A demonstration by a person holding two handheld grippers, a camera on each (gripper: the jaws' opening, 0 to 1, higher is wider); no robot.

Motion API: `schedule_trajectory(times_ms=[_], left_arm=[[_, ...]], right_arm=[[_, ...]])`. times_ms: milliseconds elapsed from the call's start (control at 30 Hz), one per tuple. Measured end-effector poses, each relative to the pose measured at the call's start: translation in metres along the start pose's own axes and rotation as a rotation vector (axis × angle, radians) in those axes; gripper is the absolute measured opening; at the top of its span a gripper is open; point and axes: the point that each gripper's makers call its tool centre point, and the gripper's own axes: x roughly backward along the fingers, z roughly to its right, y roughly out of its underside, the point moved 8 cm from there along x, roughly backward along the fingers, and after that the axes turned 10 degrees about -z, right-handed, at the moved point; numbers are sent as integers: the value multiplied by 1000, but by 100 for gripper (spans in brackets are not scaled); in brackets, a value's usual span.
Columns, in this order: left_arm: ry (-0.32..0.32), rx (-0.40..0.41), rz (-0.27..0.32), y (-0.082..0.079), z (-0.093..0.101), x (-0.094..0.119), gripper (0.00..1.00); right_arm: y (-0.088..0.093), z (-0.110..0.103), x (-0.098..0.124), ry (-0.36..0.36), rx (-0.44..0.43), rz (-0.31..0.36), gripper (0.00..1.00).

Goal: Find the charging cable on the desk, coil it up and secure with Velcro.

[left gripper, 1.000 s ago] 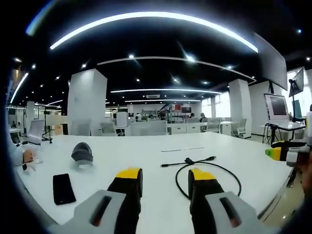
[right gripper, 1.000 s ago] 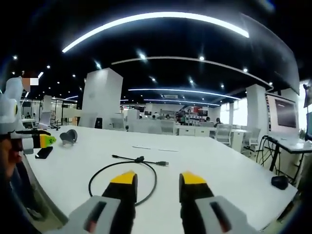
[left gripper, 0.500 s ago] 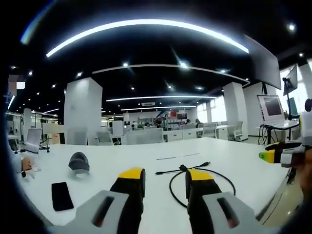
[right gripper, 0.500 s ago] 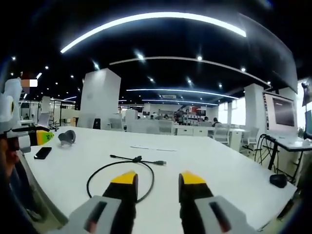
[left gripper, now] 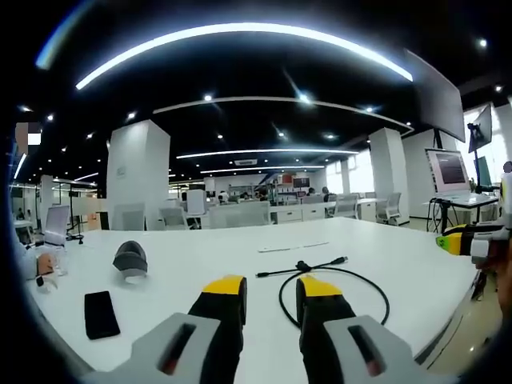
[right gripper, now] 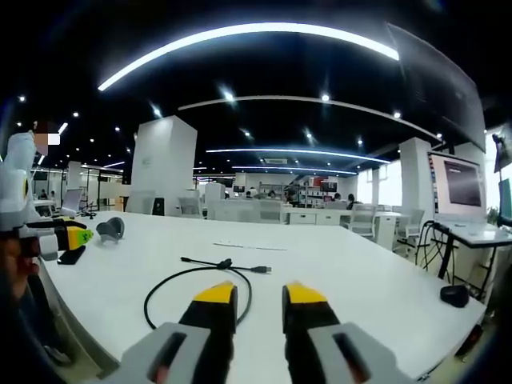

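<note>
One white surface (left gripper: 240,252). One black charging cable (left gripper: 336,278) lies on it in a single loose loop, its two ends crossing and running out straight; in the left gripper view it sits at about 3 o'clock of that gripper's tips, partly behind the right-hand finger. In the right gripper view the cable (right gripper: 196,280) lies at about 10 o'clock of the tips, apart from them.

One left gripper (left gripper: 270,286): two yellow-tipped fingers, slightly spread, nothing between them, above the surface. One right gripper (right gripper: 259,294): two yellow-tipped fingers, a narrow gap, holding nothing.

Also on the surface: one black phone (left gripper: 101,314) lying flat at 9 o'clock; one grey rounded object (left gripper: 130,258) beyond it; one thin pale strip (left gripper: 293,247) past the cable.
</note>
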Motion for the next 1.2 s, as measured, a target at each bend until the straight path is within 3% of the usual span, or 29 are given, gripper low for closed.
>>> schedule_trajectory(times_ms=[300, 467, 533, 567, 633, 833, 1000, 1167, 1200], left_arm=[[-4, -15, 12, 0, -2, 0, 28], [-1, -34, 16, 4, -5, -6, 49], [-3, -9, -30, 19, -13, -20, 51], [0, 36, -55, 23, -16, -22, 53], [0, 21, -18, 20, -19, -20, 56], [-15, -5, -17, 22, -17, -8, 61], [-14, 39, 24, 20, -15, 9, 66], [-16, 45, 32, 14, -14, 10, 66], [-16, 45, 33, 14, -14, 10, 66]], right_arm=[[5, 3, -3, 5, -16, 5, 26], [10, 4, -15, 3, -21, 5, 40], [23, 3, -30, -18, -9, -89, 42], [24, 1, -31, -27, -25, -80, 43], [20, 1, -25, -34, -46, -53, 44], [17, 0, -14, -16, -35, -29, 50], [13, 0, -8, -11, -34, -4, 58], [9, -2, -6, -29, -22, 12, 63], [14, -12, 6, -27, -11, 16, 63]])
